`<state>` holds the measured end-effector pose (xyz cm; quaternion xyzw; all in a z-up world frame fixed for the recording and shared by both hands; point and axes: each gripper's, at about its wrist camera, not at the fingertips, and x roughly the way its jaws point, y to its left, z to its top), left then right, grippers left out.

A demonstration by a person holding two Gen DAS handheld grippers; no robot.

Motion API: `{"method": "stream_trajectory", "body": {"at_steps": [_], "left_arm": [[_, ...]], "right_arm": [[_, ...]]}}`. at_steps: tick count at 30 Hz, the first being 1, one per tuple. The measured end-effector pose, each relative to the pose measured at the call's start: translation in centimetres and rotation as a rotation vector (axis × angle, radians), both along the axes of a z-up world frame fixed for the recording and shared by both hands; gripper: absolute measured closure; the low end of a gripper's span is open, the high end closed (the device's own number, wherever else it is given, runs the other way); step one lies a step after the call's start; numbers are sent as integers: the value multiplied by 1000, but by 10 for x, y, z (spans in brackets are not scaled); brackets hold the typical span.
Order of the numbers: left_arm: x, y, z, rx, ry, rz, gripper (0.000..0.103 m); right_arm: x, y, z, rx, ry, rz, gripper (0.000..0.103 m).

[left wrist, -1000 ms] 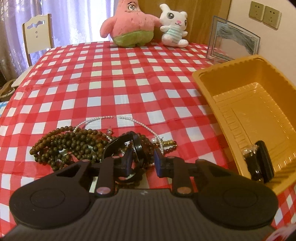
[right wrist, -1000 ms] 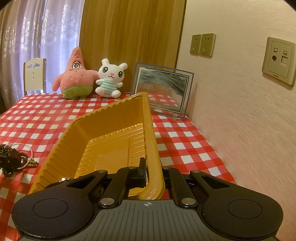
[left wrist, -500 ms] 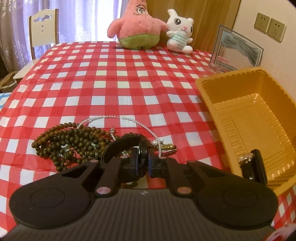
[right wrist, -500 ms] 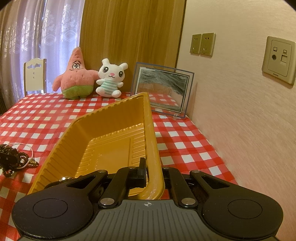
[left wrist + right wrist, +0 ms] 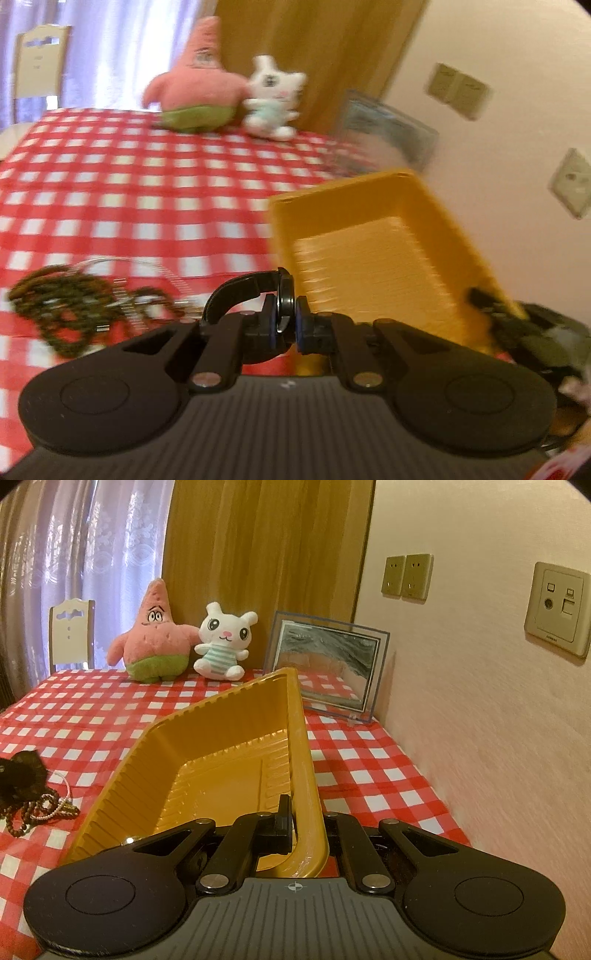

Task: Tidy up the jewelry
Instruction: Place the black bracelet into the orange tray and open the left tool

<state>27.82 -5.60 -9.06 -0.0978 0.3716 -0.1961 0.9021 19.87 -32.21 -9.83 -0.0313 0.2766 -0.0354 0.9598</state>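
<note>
My left gripper [image 5: 290, 322] is shut on a black watch [image 5: 258, 291], pinching its round face, and holds it above the tablecloth just left of the yellow tray [image 5: 376, 258]. This view is blurred by motion. Brown bead strands [image 5: 62, 299] and a pearl necklace [image 5: 155, 269] lie in a heap on the cloth to the left. My right gripper [image 5: 308, 821] is shut on the near right rim of the yellow tray [image 5: 221, 760]. The bead heap [image 5: 35, 810] and the left gripper [image 5: 20, 777] show at the left edge of the right wrist view.
A pink starfish plush [image 5: 153, 642] and a white bunny plush [image 5: 223, 644] sit at the table's far end. A framed picture [image 5: 328, 666] leans on the wall behind the tray. A white chair [image 5: 70, 635] stands beyond the table. The wall runs close on the right.
My left gripper closed on the black watch, lifted it off the bead heap and swung right toward the tray. The right gripper has kept its hold on the tray rim.
</note>
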Motion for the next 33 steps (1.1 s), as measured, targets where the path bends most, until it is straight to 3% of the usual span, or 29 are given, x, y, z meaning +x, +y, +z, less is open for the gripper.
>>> {"method": "stream_trajectory", "body": {"at_steps": [11, 21, 33], "left_arm": [[6, -74, -14, -158, 87, -163, 95], [17, -99, -41, -120, 144, -144, 93], [17, -92, -30, -202, 159, -130, 83]], "right_arm": [[2, 1, 0, 5, -11, 12, 98], [1, 0, -1, 9, -11, 11, 98], [0, -1, -2, 19, -4, 5, 98]]}}
